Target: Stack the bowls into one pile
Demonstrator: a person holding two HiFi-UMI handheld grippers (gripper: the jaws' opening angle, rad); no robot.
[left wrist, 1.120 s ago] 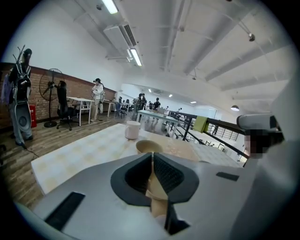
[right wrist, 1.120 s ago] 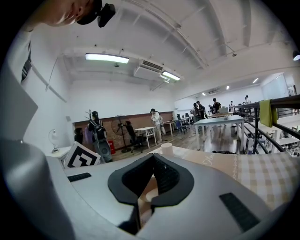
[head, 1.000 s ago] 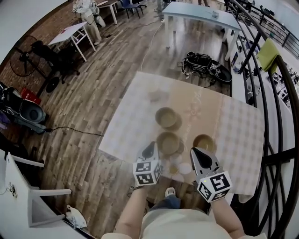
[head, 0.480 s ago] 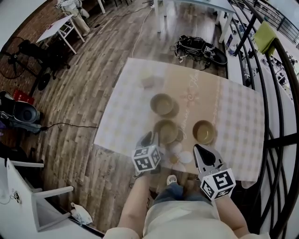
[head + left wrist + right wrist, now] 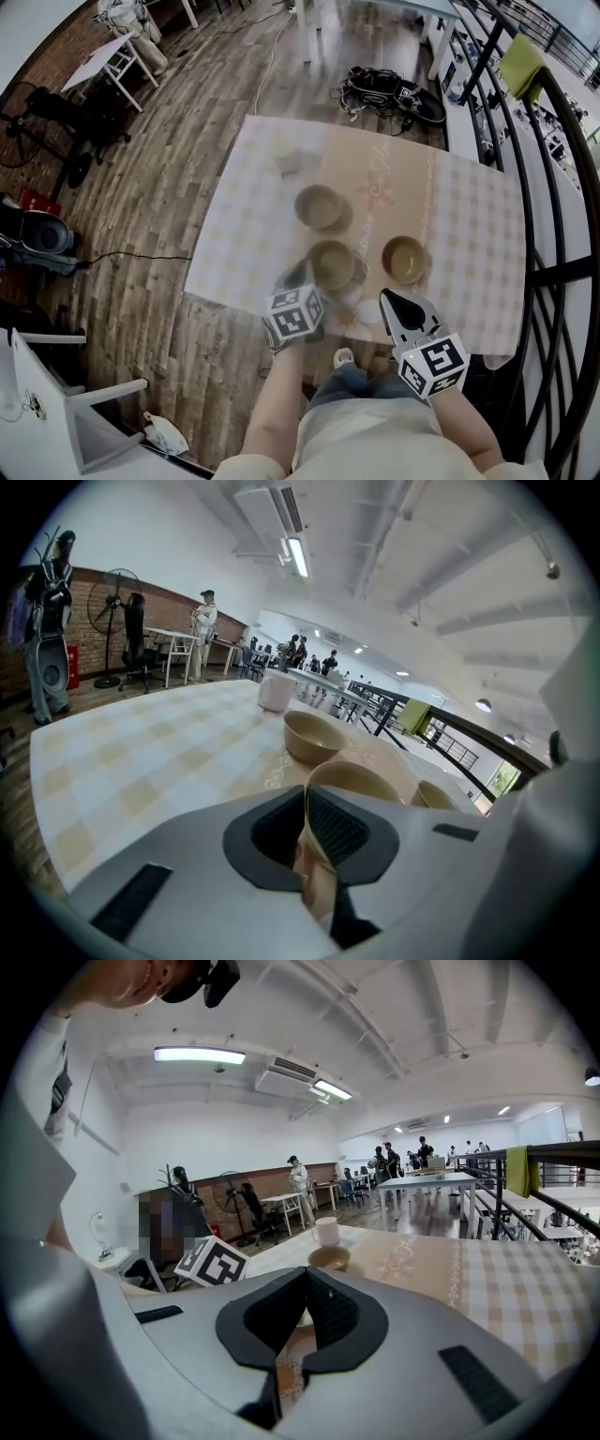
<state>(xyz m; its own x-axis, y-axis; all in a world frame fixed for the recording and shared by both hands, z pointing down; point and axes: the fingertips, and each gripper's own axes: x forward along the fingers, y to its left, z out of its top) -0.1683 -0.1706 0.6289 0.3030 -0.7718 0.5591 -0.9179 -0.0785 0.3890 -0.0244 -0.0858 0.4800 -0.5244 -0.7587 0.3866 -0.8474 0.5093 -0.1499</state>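
Three tan bowls stand on the checked tablecloth (image 5: 469,216): a far bowl (image 5: 319,206), a middle bowl (image 5: 333,263) and a right bowl (image 5: 405,260). My left gripper (image 5: 302,272) is at the middle bowl's near-left rim. In the left gripper view the left gripper (image 5: 305,803) is shut on that bowl's wall (image 5: 361,778), with the far bowl (image 5: 314,735) and the right bowl (image 5: 433,796) behind. My right gripper (image 5: 387,300) hovers near the table's front edge, just short of the right bowl. The right gripper (image 5: 302,1283) is shut with nothing in it.
A white cup (image 5: 286,159) stands at the table's far left, beyond the far bowl. A black railing (image 5: 553,187) runs along the right side. A white chair (image 5: 56,394) stands on the wooden floor at lower left. Bags (image 5: 384,89) lie beyond the table.
The left gripper has moved forward from beside my body to the middle bowl's rim. The right gripper has held its place near the front edge. The bowls have not moved.
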